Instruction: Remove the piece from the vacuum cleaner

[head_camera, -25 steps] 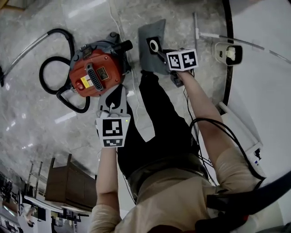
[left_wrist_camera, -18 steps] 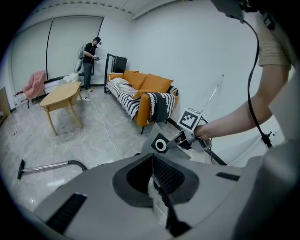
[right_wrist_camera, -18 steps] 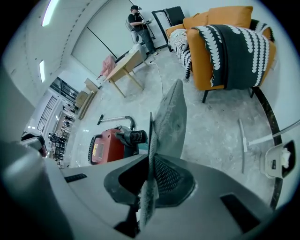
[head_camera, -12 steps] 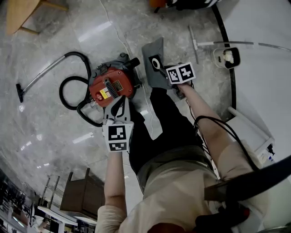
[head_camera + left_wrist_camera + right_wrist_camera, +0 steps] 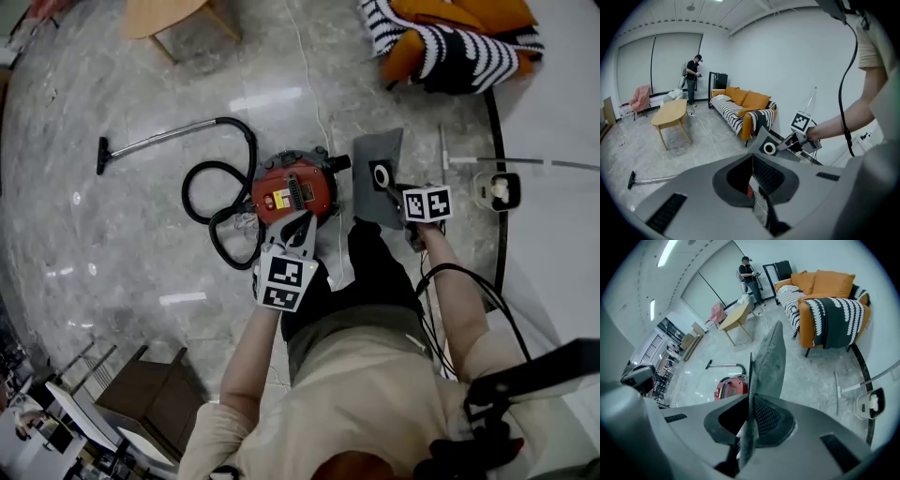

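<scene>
- The red, round-bodied vacuum cleaner [image 5: 292, 195] sits on the grey marble floor [image 5: 112, 244], just ahead of the person's legs in the head view.
- Its black hose [image 5: 217, 199] coils on the floor at the vacuum cleaner's left. From there a thin metal wand with a small floor nozzle [image 5: 141, 145] runs farther out to the left.
- The flat grey piece with a white ring collar [image 5: 372, 155] is off the vacuum cleaner. It is held in the air just to the cleaner's right and does not touch the red body.
- The right hand-held gripper [image 5: 392, 190] has its jaws nearly together, pinching the thin edge of the grey piece near the white ring. In the right gripper view the piece stands on edge between the pads and rises past them, with the vacuum cleaner far below on the floor.
- The left hand-held gripper [image 5: 296, 230] hangs over the near side of the vacuum cleaner and points down at it. In the left gripper view its jaws meet at the tips with nothing between them, and a sliver of the red body shows through the gap lower down.
- An orange sofa with a black-and-white striped throw [image 5: 450, 37] stands well beyond the vacuum cleaner, to its upper right in the head view.
- A light wooden low table [image 5: 164, 14] stands well beyond the vacuum cleaner on the other side.
</scene>
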Demonstrator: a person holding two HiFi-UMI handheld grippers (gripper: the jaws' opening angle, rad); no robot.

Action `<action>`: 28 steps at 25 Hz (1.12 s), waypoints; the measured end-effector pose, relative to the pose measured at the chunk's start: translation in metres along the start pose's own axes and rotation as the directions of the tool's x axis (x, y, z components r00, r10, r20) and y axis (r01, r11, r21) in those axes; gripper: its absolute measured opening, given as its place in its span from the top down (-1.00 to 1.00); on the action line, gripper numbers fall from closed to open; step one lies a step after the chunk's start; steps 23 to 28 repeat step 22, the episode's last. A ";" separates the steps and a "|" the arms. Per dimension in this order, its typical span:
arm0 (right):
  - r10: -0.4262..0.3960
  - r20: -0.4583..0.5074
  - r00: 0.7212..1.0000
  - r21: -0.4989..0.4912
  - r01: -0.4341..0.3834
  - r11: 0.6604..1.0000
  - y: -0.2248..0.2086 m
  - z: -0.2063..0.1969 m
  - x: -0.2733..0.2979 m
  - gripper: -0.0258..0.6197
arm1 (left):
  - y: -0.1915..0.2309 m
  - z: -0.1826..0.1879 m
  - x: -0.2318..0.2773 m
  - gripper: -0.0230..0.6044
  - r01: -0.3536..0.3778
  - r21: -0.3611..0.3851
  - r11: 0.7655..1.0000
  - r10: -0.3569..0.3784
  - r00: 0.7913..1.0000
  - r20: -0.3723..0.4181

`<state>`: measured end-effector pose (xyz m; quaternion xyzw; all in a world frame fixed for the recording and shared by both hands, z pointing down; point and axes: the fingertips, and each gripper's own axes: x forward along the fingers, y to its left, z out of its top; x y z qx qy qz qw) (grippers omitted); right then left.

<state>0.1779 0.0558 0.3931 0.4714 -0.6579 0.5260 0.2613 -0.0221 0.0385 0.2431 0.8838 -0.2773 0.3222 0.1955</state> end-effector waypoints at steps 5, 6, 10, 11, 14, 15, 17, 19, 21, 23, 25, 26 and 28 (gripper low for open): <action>-0.022 0.032 0.999 -0.030 0.023 0.999 0.037 -0.007 -0.036 0.83 | 0.000 0.014 -0.053 0.91 0.004 0.034 0.999 -0.006 0.998 0.058; -0.026 0.040 0.999 -0.032 0.028 0.999 0.043 -0.010 -0.042 0.83 | 0.001 0.015 -0.065 0.91 0.001 0.037 0.999 -0.004 0.997 0.072; -0.031 0.087 0.996 -0.049 0.036 0.998 0.076 -0.013 -0.061 0.83 | 0.010 0.013 -0.110 0.91 -0.015 0.018 1.000 0.012 0.992 0.123; -0.036 0.099 0.994 -0.051 0.041 0.998 0.083 -0.014 -0.067 0.83 | 0.009 0.013 -0.117 0.91 -0.003 0.013 1.000 0.001 0.992 0.129; -0.057 0.120 0.991 -0.048 0.063 0.997 0.095 -0.012 -0.085 0.83 | 0.010 0.021 -0.125 0.91 0.035 0.030 0.999 -0.039 0.990 0.139; -0.060 0.119 0.991 -0.046 0.066 0.997 0.097 -0.010 -0.089 0.83 | 0.012 0.024 -0.125 0.91 0.044 0.024 0.999 -0.047 0.989 0.140; -0.057 0.108 0.992 -0.038 0.062 0.997 0.102 -0.008 -0.093 0.83 | 0.016 0.029 -0.125 0.91 0.061 -0.012 0.998 -0.059 0.989 0.134; -0.058 0.114 0.992 -0.012 0.060 0.998 0.102 -0.007 -0.100 0.83 | 0.016 0.034 -0.122 0.91 0.083 -0.029 0.996 -0.078 0.989 0.128; -0.071 0.160 0.985 0.034 0.066 0.997 0.097 0.003 -0.107 0.83 | 0.022 0.047 -0.112 0.91 0.113 0.008 0.994 -0.113 0.985 0.130; -0.080 0.190 0.979 0.060 0.070 0.996 0.093 0.011 -0.110 0.83 | 0.026 0.056 -0.105 0.91 0.128 0.035 0.991 -0.132 0.982 0.133; -0.080 0.190 0.979 0.060 0.070 0.996 0.093 0.011 -0.110 0.83 | 0.026 0.056 -0.105 0.91 0.128 0.035 0.991 -0.132 0.982 0.133; -0.080 0.190 0.979 0.060 0.070 0.996 0.093 0.011 -0.110 0.83 | 0.026 0.056 -0.105 0.91 0.128 0.035 0.991 -0.132 0.982 0.133; -0.080 0.190 0.979 0.060 0.070 0.996 0.093 0.011 -0.110 0.83 | 0.026 0.056 -0.105 0.91 0.128 0.035 0.991 -0.132 0.982 0.133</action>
